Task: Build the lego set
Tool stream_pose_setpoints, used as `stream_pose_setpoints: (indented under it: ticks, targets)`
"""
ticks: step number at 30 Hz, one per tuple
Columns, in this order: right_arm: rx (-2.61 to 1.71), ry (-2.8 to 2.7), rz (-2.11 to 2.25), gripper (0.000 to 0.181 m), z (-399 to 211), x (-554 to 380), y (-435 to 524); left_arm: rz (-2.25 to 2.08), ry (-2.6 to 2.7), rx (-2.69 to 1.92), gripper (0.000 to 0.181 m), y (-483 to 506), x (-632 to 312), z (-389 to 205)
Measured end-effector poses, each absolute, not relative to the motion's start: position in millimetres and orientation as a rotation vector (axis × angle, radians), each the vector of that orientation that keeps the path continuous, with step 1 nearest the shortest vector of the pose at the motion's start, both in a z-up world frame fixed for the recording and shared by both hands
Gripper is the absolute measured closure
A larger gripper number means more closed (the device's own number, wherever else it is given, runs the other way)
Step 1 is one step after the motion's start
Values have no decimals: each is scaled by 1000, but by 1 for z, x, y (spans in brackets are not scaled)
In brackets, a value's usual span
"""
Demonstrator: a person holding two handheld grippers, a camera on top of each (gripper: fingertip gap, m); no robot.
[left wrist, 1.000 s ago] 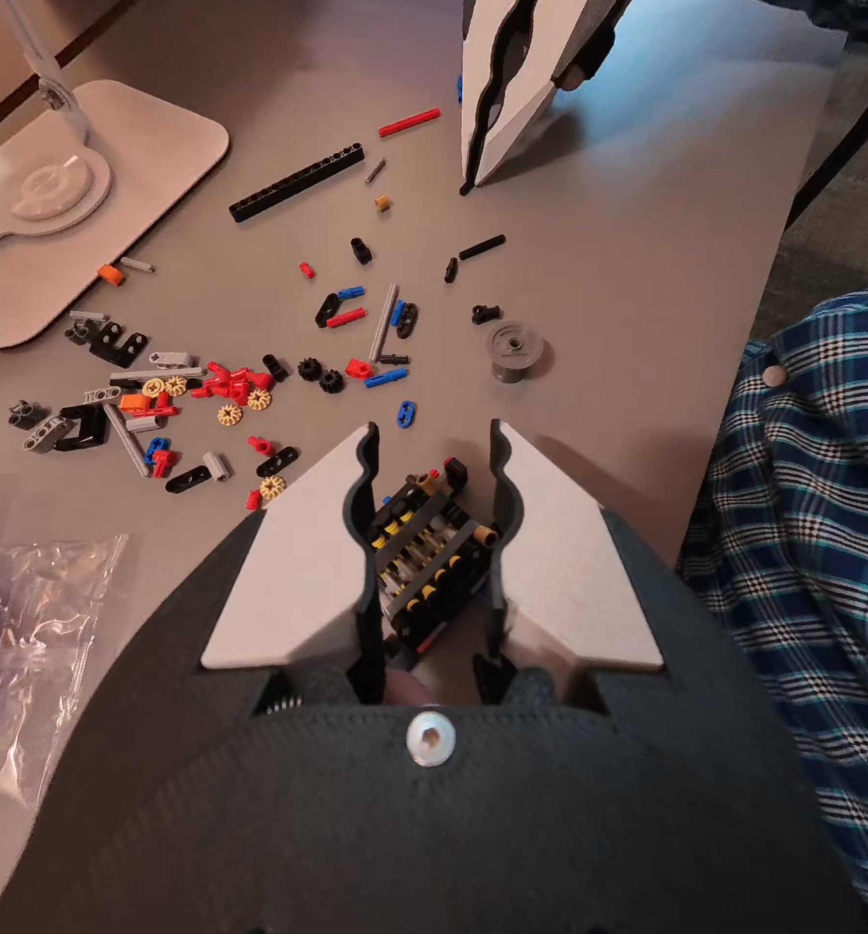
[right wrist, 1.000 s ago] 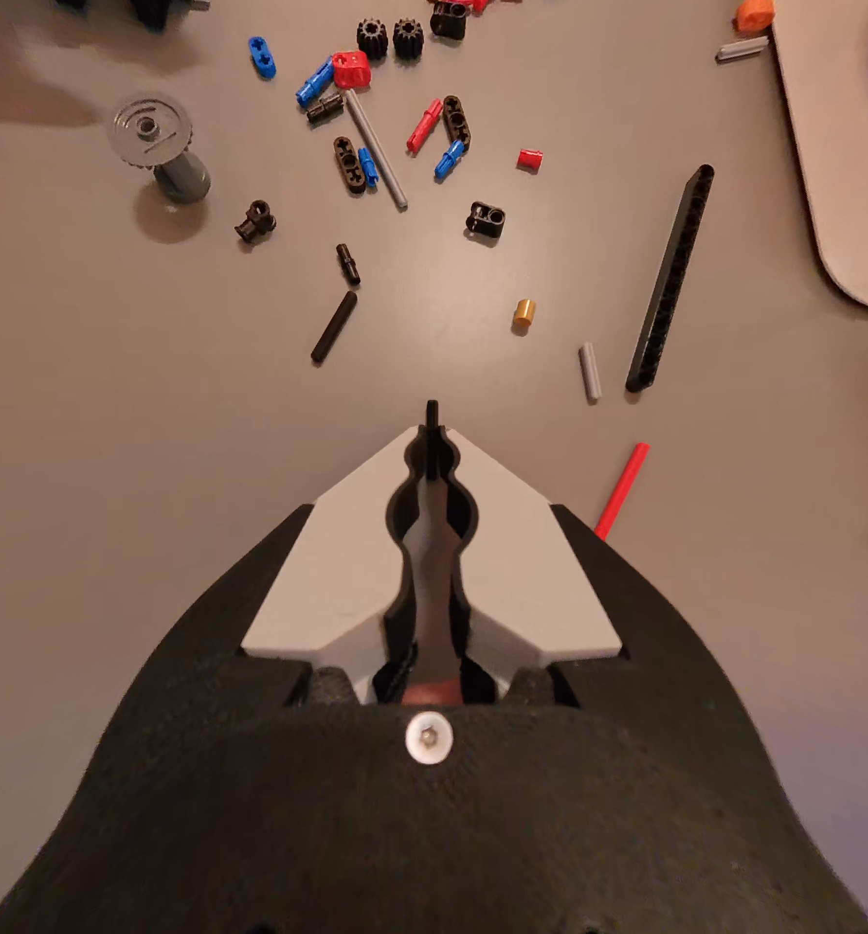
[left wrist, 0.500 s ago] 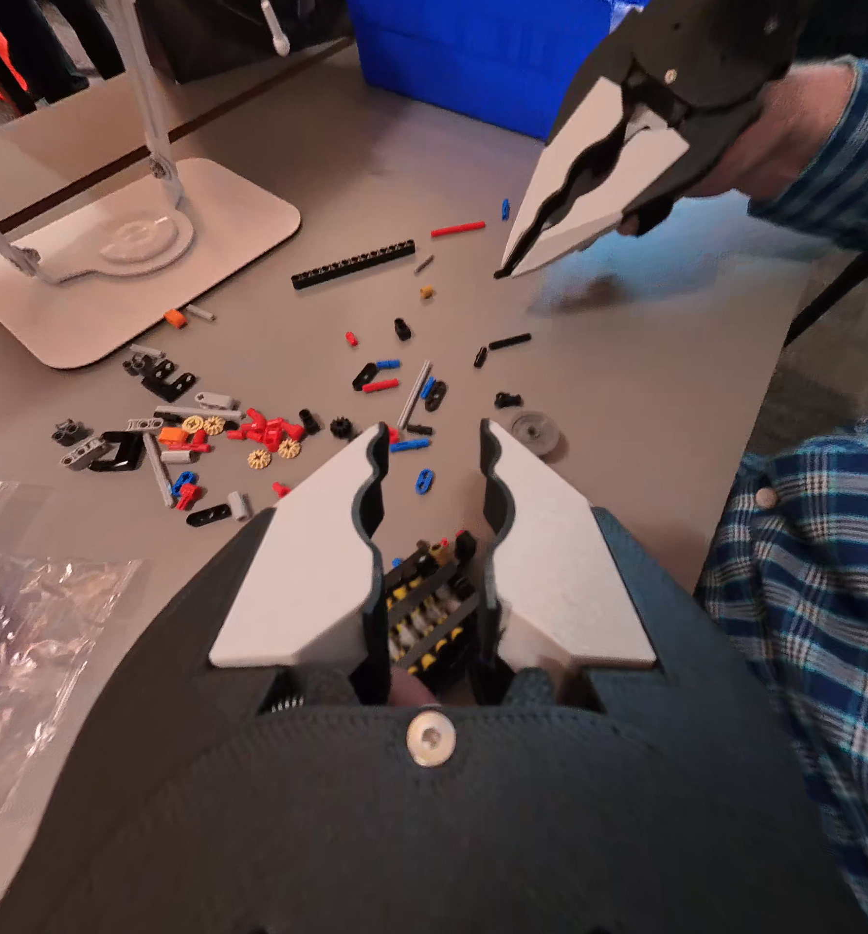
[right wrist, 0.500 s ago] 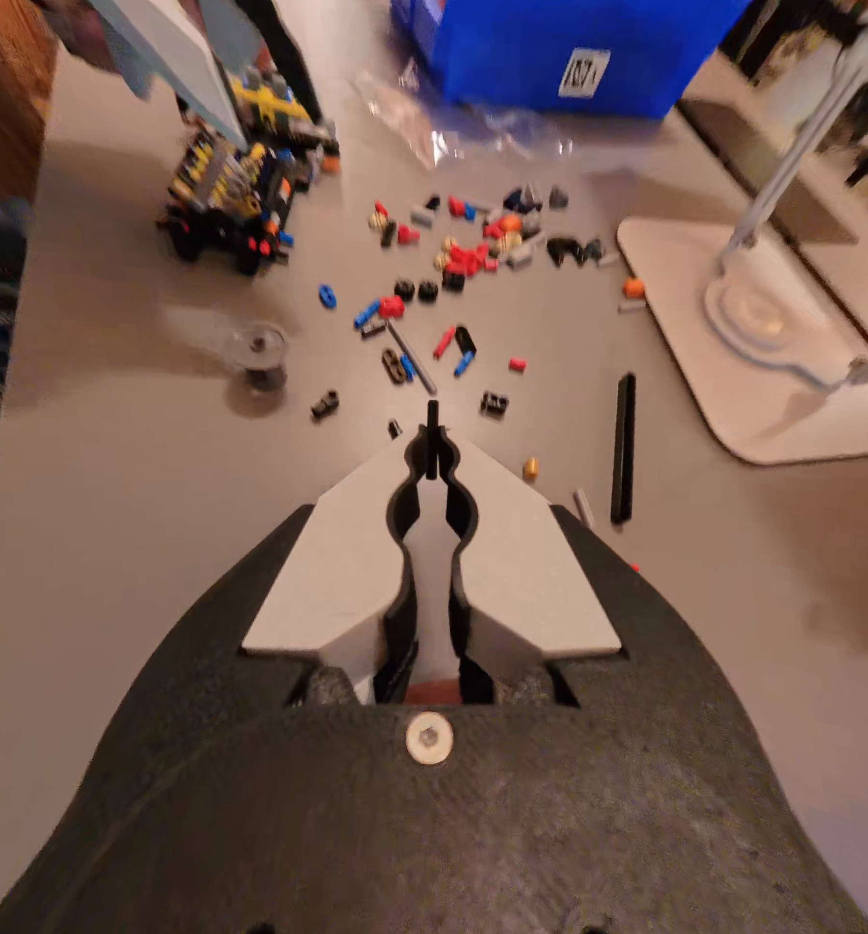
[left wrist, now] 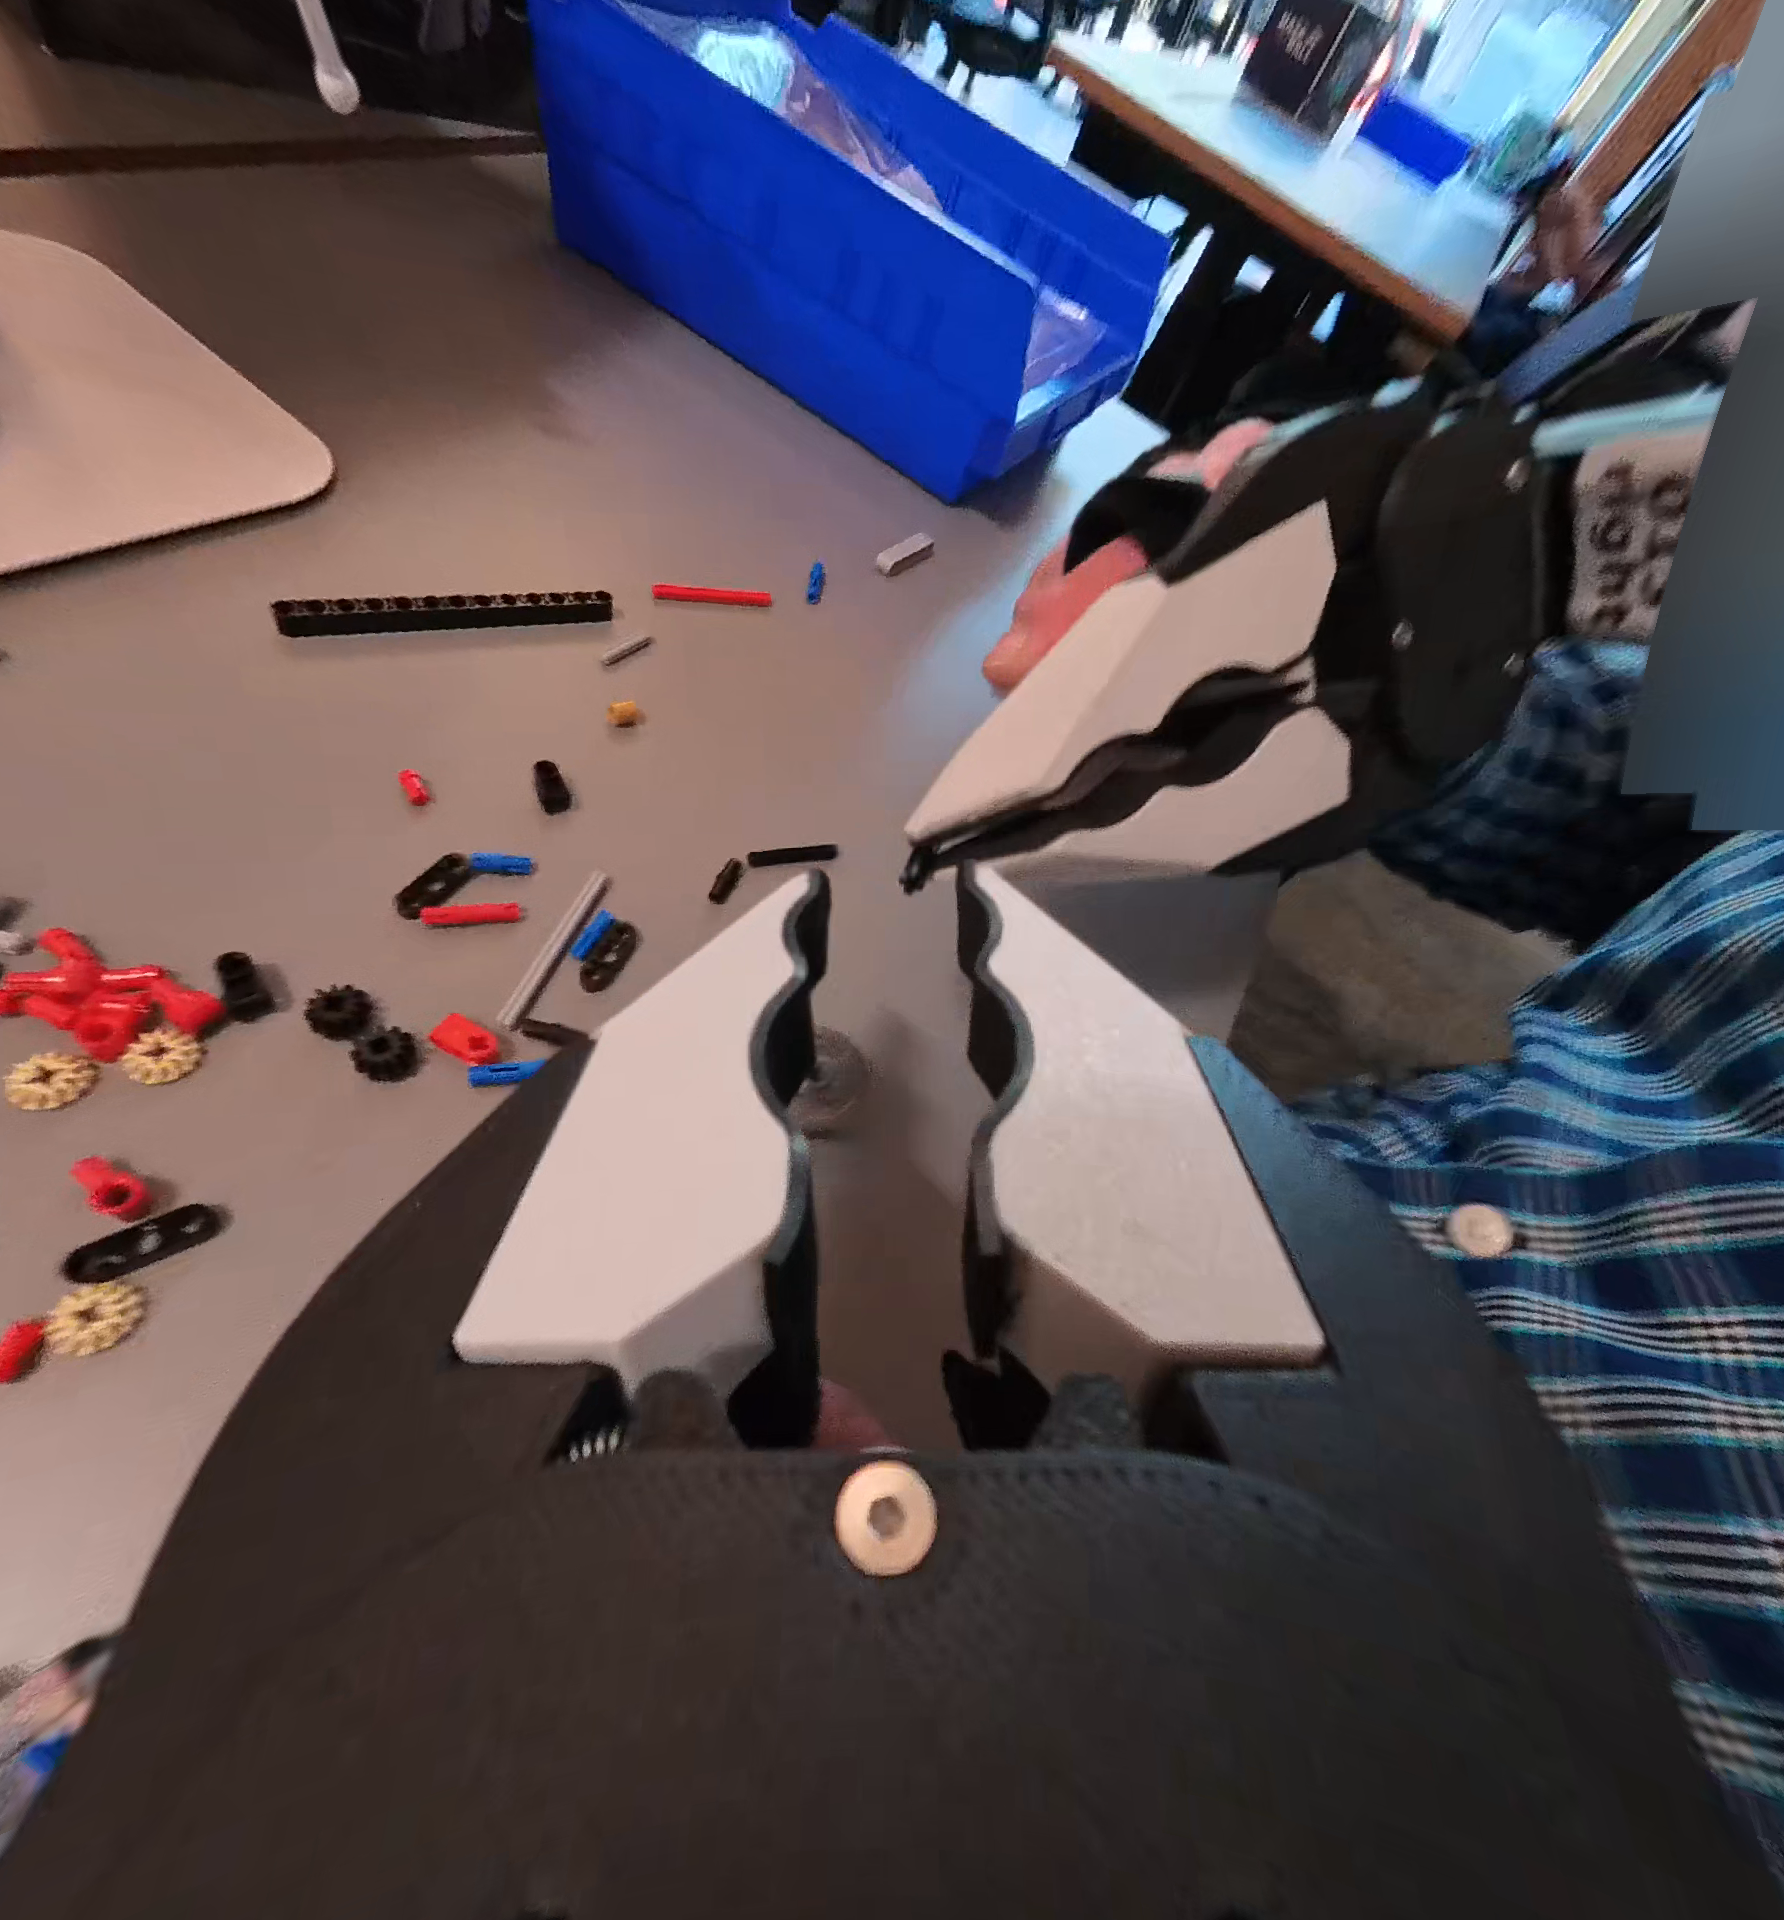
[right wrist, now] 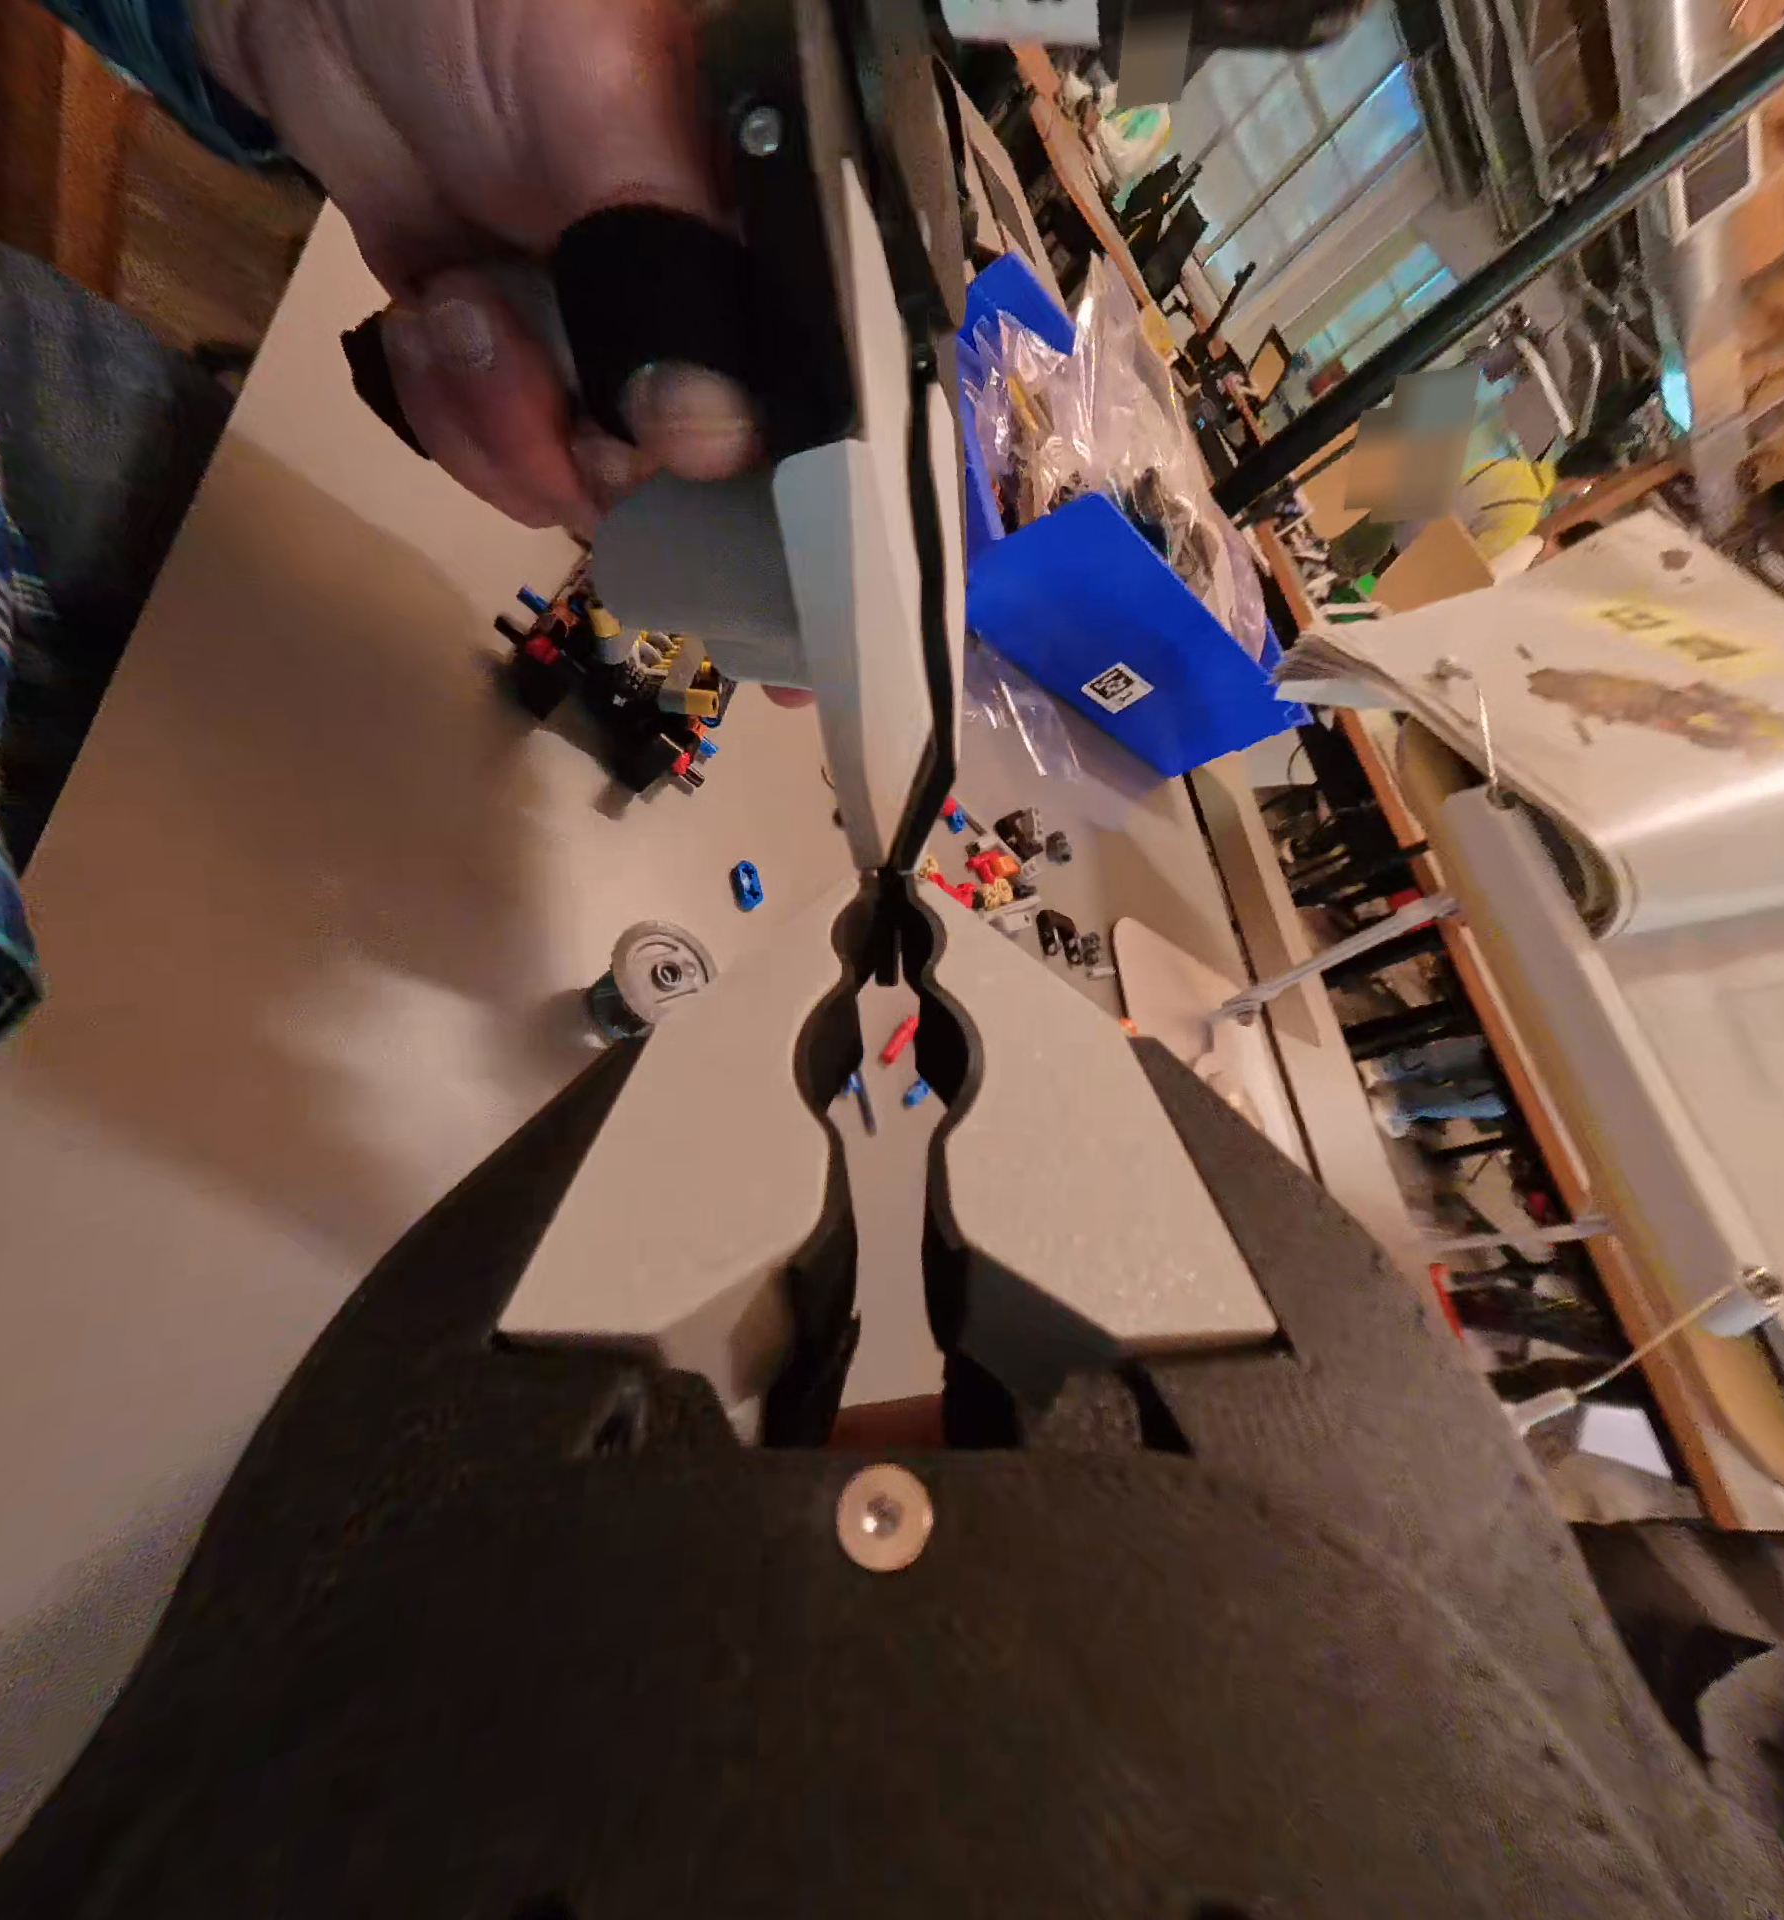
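My right gripper (right wrist: pixel 883 914) is shut on a small black pin (right wrist: pixel 883 951) that sticks out past its tips. My left gripper (left wrist: pixel 890 896) is open and empty, held above the table. The right gripper (left wrist: pixel 919 857) comes in from the right, its tip with the pin (left wrist: pixel 909 875) at the gap between the left fingertips. In the right wrist view the left gripper (right wrist: pixel 883 868) points down from above, tip to tip with mine. The part-built black and yellow lego assembly (right wrist: pixel 618 675) stands on the table behind the left gripper, free of both.
Loose lego parts lie scattered on the grey table (left wrist: pixel 244 810): a long black beam (left wrist: pixel 441 615), red pieces (left wrist: pixel 88 997), a grey wheel (right wrist: pixel 664 971). A blue bin (left wrist: pixel 815 239) stands at the back, a white stand base (left wrist: pixel 88 416) left. A person's plaid shirt (left wrist: pixel 1646 1247) is right. Only a small space, under 4 cm, lies between the two pairs of fingers. The grey wheel (right wrist: pixel 664 971) is about 7 cm from both grippers' fingertips.
The left gripper has lifted away from the assembly, which stays on the table. The right gripper has risen from the table with the pin and swung over to the left gripper's tips.
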State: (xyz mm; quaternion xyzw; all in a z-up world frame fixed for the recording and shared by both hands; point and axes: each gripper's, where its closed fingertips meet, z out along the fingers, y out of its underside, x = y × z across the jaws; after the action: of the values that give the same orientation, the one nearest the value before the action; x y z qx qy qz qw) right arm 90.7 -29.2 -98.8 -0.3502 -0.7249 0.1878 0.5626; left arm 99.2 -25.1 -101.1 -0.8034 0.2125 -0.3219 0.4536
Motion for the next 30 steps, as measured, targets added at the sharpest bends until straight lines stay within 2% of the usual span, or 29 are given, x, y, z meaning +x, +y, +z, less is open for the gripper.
stream_pose_setpoints:
  ticks: [7,10,17,23,30]
  targets:
    - [-735,-1706,365,181,-97,86,-33,-935,441,-1949,172,-31,101,-96]
    - [-721,-1703,365,181,-96,84,-36,-993,411,-1916,166,-34,101,-91]
    - [-698,-1703,330,181,-94,80,-35,-976,396,-1904,169,-35,95,-91]
    - [-752,-1697,305,181,-97,85,-18,-804,431,-1948,162,-32,66,-93]
    - [-688,-1708,290,181,-95,73,-31,-887,436,-1938,152,-31,82,-93]
